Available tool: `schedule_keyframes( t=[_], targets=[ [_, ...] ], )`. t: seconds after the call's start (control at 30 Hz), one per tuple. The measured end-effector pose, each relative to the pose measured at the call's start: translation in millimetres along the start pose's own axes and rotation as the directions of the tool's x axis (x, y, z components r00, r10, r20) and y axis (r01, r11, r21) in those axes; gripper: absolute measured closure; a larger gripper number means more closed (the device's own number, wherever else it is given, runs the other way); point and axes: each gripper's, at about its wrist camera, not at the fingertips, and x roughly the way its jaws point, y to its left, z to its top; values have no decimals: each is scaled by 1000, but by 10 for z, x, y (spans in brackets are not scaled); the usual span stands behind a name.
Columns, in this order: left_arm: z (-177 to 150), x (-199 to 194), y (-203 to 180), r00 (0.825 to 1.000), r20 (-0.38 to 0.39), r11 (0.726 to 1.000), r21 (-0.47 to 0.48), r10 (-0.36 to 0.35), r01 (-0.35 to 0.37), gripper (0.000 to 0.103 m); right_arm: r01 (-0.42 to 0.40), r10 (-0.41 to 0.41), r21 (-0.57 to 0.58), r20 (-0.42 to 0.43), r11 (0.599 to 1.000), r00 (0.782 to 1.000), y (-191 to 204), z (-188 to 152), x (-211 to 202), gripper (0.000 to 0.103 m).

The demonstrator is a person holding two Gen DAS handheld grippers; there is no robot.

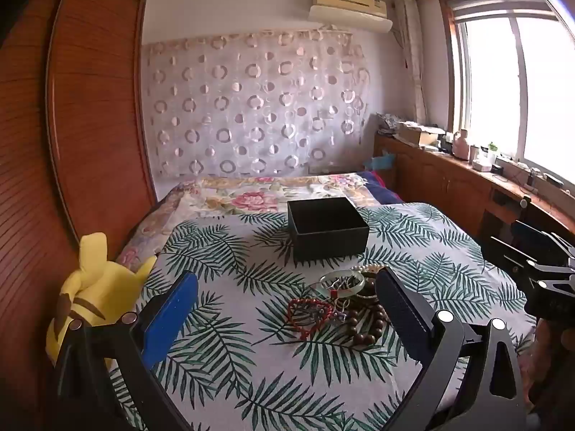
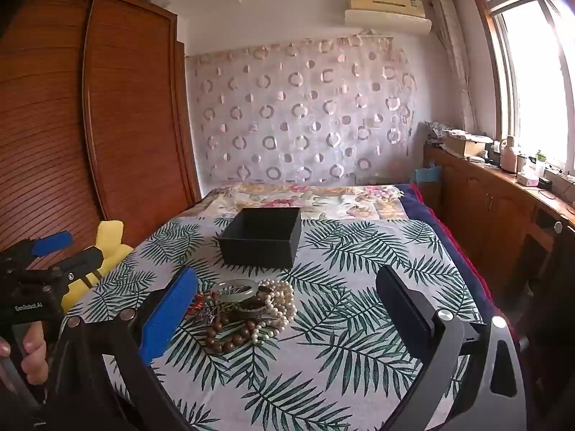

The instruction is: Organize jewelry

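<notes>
A pile of jewelry (image 1: 345,301) lies on the leaf-print cloth (image 1: 251,359): a red bead bracelet (image 1: 309,318), brown wooden beads (image 1: 366,328), a pale green bangle (image 1: 341,280) and a pearl strand (image 2: 278,303). The pile also shows in the right wrist view (image 2: 244,309). An open, empty black box (image 1: 327,228) stands behind it, also in the right wrist view (image 2: 260,237). My left gripper (image 1: 287,309) is open, above and short of the pile. My right gripper (image 2: 287,309) is open, the pile near its left finger.
A yellow plush toy (image 1: 93,294) lies at the cloth's left edge. A wooden wardrobe (image 1: 72,125) stands on the left. A floral bedspread (image 1: 269,194) lies behind the box. A wooden counter with clutter (image 1: 467,165) runs under the window on the right.
</notes>
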Motion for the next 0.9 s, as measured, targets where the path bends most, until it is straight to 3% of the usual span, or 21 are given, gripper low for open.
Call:
schedule_keyframes(
  t=[0.9],
  targets=[
    [42, -66, -4, 1000, 17, 1000, -6, -3, 3, 8, -1, 1, 3, -3, 1000, 1000, 8, 3, -4, 2]
  ],
)
